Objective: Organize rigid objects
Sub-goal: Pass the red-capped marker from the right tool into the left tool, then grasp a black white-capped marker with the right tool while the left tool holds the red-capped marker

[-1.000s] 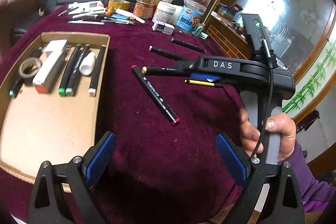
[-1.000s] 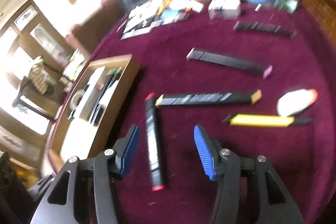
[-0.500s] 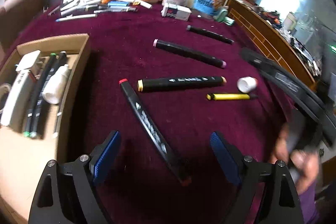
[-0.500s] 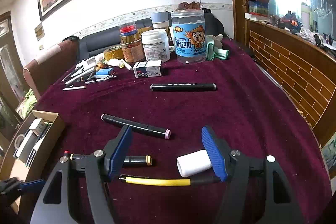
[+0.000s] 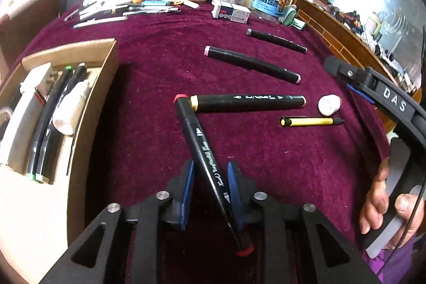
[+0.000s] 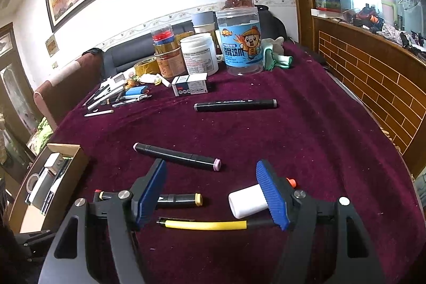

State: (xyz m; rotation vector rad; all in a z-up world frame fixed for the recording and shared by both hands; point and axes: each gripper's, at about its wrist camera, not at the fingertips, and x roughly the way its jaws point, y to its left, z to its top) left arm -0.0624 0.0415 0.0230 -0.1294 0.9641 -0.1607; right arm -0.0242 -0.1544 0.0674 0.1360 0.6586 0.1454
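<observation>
Maroon tablecloth (image 5: 159,65), black red-capped marker (image 5: 198,135), yellow pen (image 6: 205,225), blue ribbed fingers (image 6: 271,193).

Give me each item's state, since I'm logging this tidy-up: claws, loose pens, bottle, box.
Left claw: closing around the red marker, pads not clearly pressing.
Right claw: open, above the yellow pen.
Red marker: flat, touching the yellow-capped marker.
Yellow-capped marker: flat, loose.
Yellow pen: flat, loose.
White bottle: on its side.
Box: partly filled.
</observation>
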